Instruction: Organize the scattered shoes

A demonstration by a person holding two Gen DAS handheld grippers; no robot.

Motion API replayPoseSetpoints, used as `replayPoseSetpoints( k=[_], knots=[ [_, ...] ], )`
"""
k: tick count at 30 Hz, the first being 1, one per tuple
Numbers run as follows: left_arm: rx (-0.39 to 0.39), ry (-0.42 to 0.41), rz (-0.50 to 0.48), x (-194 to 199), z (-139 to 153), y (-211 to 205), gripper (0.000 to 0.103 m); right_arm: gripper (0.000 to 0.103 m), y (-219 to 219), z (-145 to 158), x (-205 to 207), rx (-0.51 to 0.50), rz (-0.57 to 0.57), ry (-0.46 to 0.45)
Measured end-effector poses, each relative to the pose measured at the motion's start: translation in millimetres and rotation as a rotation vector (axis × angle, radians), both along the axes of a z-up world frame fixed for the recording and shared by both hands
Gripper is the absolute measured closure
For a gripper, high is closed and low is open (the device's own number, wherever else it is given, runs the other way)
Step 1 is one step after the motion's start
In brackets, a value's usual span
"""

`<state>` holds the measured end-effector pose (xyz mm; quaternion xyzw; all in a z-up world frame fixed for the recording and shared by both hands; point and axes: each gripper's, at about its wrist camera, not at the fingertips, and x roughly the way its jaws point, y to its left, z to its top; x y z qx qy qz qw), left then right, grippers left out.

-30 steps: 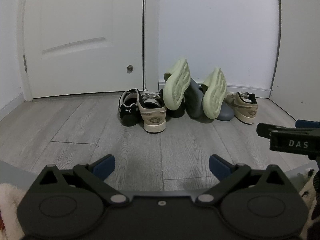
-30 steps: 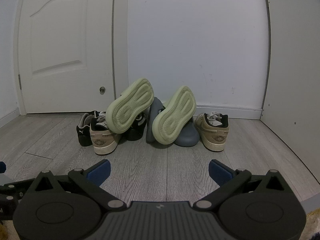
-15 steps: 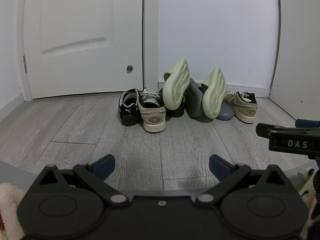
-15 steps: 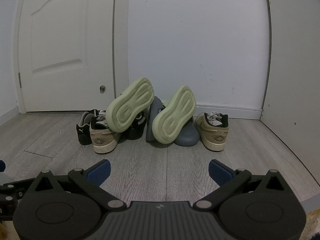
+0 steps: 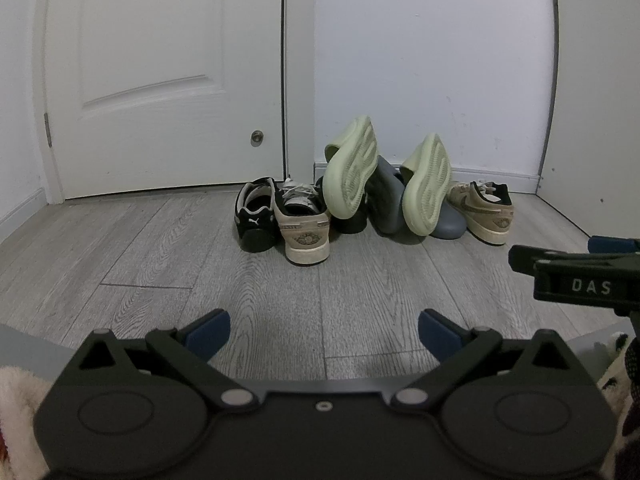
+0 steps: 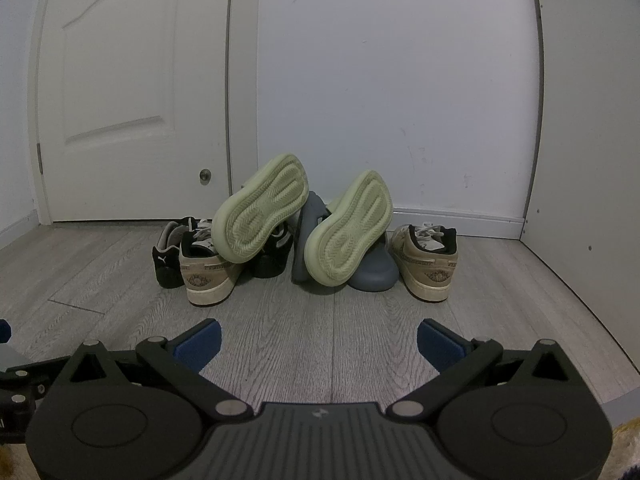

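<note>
Shoes (image 6: 304, 240) are lying heaped against the wall (image 6: 400, 80), pale-green soles upturned; left gripper (image 5: 322, 330) and right gripper (image 6: 318, 340) are gaping wide, holding nothing.

Eight shoes sit in one cluster on the floor, four kinds with two of each. Two pale green slides: one (image 6: 260, 214) propped sole-out on the left, the other (image 6: 349, 226) propped sole-out on the right. Two blue-grey slides: one (image 6: 306, 236) standing on its edge between the green ones, one (image 6: 374, 270) lying flat under the right green slide. Two tan sneakers with dark collars: one (image 6: 206, 276) on the left, one (image 6: 430, 268) at the far right. Two black sneakers: one (image 6: 168, 262) at the far left, one (image 6: 272, 258) mostly hidden behind the left green slide. Two claws are in view, the left claw (image 5: 323, 328) and the right claw (image 6: 318, 340).
</note>
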<state>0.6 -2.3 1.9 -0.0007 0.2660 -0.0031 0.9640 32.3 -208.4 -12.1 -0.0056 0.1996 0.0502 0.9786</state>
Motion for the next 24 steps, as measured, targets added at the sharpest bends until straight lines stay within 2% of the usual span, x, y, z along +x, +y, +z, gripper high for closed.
replayPoseSetpoints(
  k=[24],
  knots=[
    [0.005, -0.004, -0.010, -1.0, -2.7, 1.5, 0.001, 0.000, -0.5, 2.3, -1.0, -0.007, 0.000, 0.002]
  ],
)
